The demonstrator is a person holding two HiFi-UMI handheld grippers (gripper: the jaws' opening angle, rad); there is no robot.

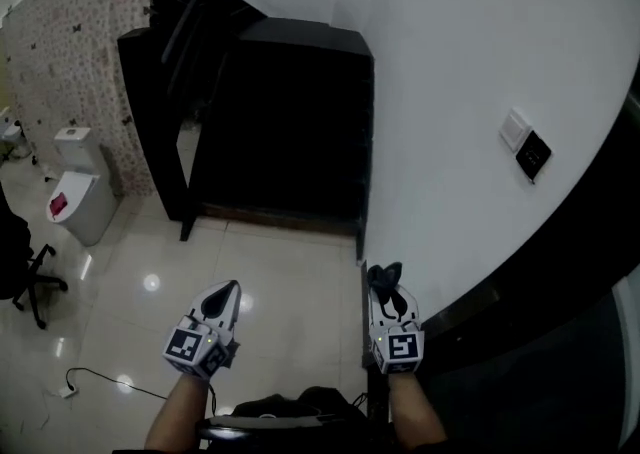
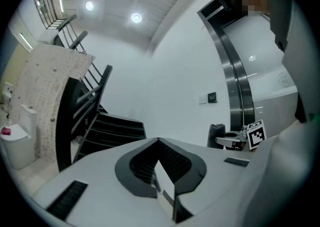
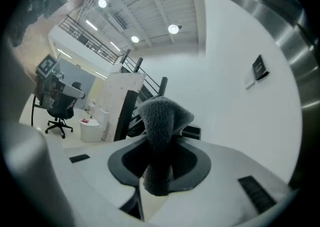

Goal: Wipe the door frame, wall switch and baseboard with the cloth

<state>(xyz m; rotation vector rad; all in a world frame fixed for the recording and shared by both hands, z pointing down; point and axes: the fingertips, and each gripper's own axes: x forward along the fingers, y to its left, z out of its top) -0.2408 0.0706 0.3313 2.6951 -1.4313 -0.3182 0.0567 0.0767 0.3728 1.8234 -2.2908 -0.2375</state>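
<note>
The left tool (image 1: 228,290) is at the lower left of the head view, held out on the left forearm (image 1: 180,410). Its jaws are pressed together with nothing between them. The right tool (image 1: 388,294) is at the lower middle, on the right forearm (image 1: 415,418). Its jaws squeeze a dark fuzzy cloth (image 3: 159,121). Both tools point up the picture, side by side and apart.

white toilet (image 1: 80,204) beside a flower-patterned partition (image 1: 85,62), black office chair (image 1: 38,280) near it at the left edge. black staircase (image 1: 290,122) with railing past the partition, above glossy pale floor tiles (image 1: 280,282). thin cable (image 1: 120,379) loose on the tiles, round ceiling lights (image 2: 136,18) lit overhead.
</note>
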